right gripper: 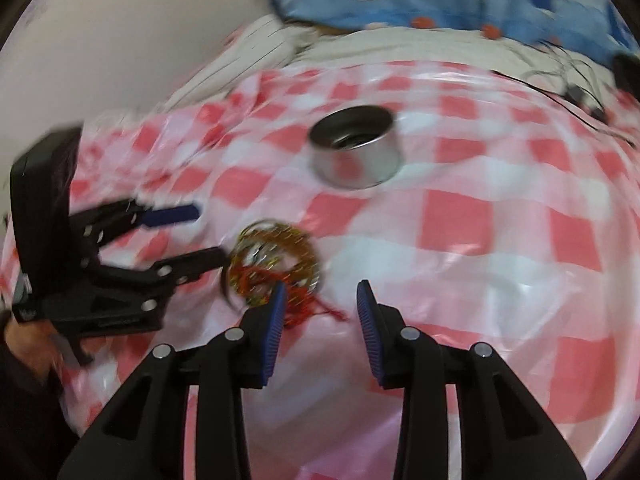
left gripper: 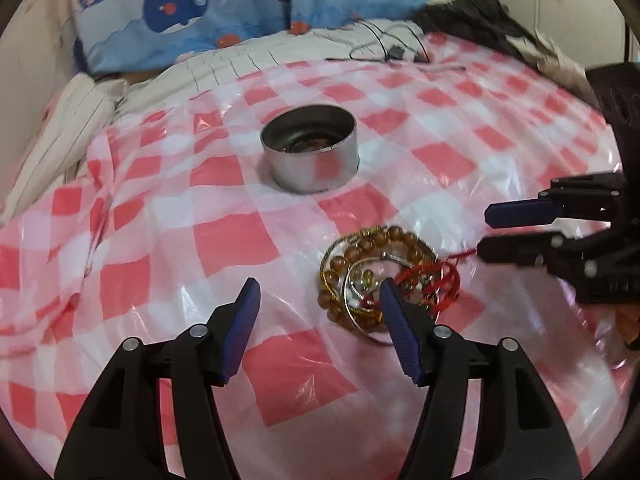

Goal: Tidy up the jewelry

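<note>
In the left wrist view, the jewelry pile (left gripper: 380,276), a tangle of amber bead bracelets, thin bangles and red cord, is lying on the checked plastic sheet (left gripper: 224,236), on the near side of the metal tin (left gripper: 310,154) and a little to its right. The left gripper (left gripper: 318,300) is hovering over the pile's left edge with jaws spread wide and released; its right finger is overlapping the pile, the left one sitting over bare sheet. The right gripper (left gripper: 486,234) is reaching in level from the right, fingers close together, near a red cord end; whether it is pinching the cord I cannot tell.

In the right wrist view, blurred, the pile (right gripper: 274,268) is sitting ahead and left of the right gripper (right gripper: 320,300), whose jaws are standing apart, nothing between them. The left gripper (right gripper: 208,236) is touching the pile's far-left side. The tin (right gripper: 354,148) is standing beyond the pile. Both grippers are close; the left seems slightly nearer.
</note>
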### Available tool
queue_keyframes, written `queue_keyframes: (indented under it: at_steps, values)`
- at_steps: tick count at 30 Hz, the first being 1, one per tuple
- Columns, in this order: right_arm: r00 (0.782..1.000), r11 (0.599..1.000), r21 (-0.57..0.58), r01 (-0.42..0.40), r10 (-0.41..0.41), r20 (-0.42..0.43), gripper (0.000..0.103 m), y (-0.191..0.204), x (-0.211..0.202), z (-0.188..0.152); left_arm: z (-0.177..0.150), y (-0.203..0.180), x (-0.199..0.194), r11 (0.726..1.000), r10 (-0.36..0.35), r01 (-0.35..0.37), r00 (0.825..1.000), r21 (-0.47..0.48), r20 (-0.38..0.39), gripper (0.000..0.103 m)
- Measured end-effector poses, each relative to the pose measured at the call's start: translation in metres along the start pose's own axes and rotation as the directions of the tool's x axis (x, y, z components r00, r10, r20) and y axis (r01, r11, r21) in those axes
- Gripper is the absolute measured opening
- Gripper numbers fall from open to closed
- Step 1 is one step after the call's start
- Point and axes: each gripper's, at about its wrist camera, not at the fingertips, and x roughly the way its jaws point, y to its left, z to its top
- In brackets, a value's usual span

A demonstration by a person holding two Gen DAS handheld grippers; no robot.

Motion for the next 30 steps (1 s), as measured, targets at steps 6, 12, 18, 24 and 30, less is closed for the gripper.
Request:
queue_keyframes:
  at_steps: [6,12,18,24,30]
  values:
    - [1.0,0.999,-0.029,0.016,-0.016,0.004,0.037,0.009,0.018,0.0,0.001,-0.008,0.002,0.999,0.019,-0.018,1.0,0.048,-0.009,0.064]
    - [1.0,0.999,-0.034,0.014,-0.015,-0.016,0.037,0.01,0.026,-0.001,0.001,-0.007,0.004,0.997,0.047,-0.046,0.999,0.058,-0.016,0.066]
    - [1.0,1.0,-0.021,0.005,-0.006,-0.008,0.037,0.008,0.025,0.0,0.002,-0.007,0.006,0.996,0.065,-0.063,0.998,0.067,-0.017,0.069]
    - [1.0,0.999,-0.032,-0.012,0.011,-0.025,0.03,0.01,0.028,-0.001,0.001,-0.01,0.008,0.992,0.089,-0.087,0.996,0.094,-0.018,0.073]
    - [0.998,0.996,-0.083,-0.037,0.034,-0.044,0.01,0.021,0.029,-0.005,0.001,-0.01,0.009,0.989,0.108,-0.105,0.994,0.104,-0.021,0.077]
